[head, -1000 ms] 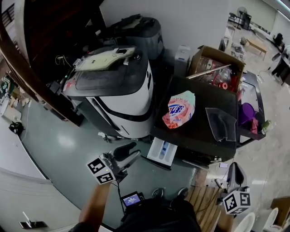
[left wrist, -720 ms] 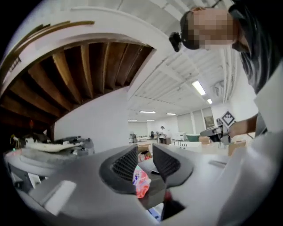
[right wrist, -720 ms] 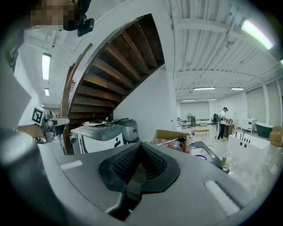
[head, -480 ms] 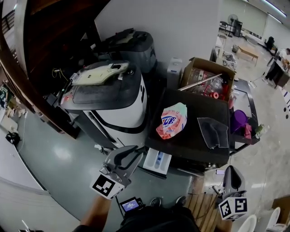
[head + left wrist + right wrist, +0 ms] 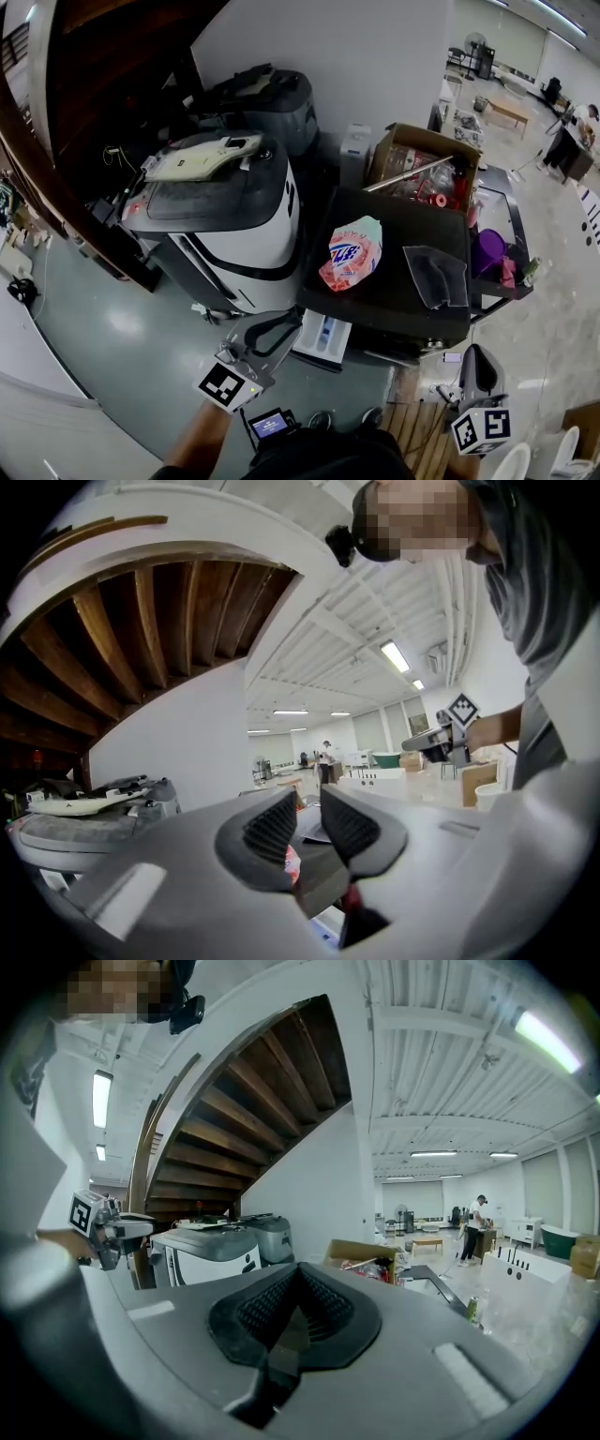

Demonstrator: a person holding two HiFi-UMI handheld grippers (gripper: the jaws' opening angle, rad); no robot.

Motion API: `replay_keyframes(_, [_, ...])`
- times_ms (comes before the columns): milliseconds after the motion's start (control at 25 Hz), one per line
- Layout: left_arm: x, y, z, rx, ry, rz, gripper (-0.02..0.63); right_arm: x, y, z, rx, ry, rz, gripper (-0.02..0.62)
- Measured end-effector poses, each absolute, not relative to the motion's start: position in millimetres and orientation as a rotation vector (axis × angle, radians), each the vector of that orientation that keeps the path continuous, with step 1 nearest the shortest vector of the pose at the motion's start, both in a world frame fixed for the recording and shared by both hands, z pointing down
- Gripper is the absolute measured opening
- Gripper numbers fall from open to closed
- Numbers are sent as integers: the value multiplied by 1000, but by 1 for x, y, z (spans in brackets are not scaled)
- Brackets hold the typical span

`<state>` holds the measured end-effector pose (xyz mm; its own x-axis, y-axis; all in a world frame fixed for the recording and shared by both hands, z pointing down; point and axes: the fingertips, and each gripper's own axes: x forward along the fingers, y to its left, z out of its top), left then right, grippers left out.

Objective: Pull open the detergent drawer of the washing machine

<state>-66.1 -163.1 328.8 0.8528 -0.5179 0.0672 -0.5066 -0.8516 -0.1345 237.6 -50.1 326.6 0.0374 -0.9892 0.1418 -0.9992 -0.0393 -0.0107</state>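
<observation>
The washing machine (image 5: pixel 394 281) has a black top, and a pink detergent bag (image 5: pixel 352 251) lies on it. Its white detergent drawer (image 5: pixel 322 336) stands pulled out of the front, showing a blue compartment. My left gripper (image 5: pixel 287 324) hovers just left of the drawer without touching it. Its jaws (image 5: pixel 309 810) have just been closing to a narrow gap, and nothing is between them. My right gripper (image 5: pixel 479 364) sits low at the right, away from the machine, with its pads (image 5: pixel 298 1277) shut together on nothing.
A grey and white appliance (image 5: pixel 225 220) stands to the left of the washing machine, under a dark wooden staircase (image 5: pixel 244 1119). A cardboard box (image 5: pixel 422 164) of odds and ends sits behind, and a grey cloth (image 5: pixel 436 274) lies on the machine's top. A small screen (image 5: pixel 269 424) hangs at my waist.
The left gripper has risen and rolled, so its marker cube now sits beneath it. Its jaws have narrowed and come nearer the drawer's left edge. The right gripper has barely shifted.
</observation>
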Motion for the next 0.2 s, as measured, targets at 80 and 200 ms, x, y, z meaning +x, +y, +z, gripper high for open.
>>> replay_keyframes(80, [-65,-162,333,-2916,794,-167,140,237,-49,330,2190,-2115,172,-2])
replay_keyframes(200, [-64,-159,340,-2906,758,-197,140,238,-47,340,2185,-2125,175,-2])
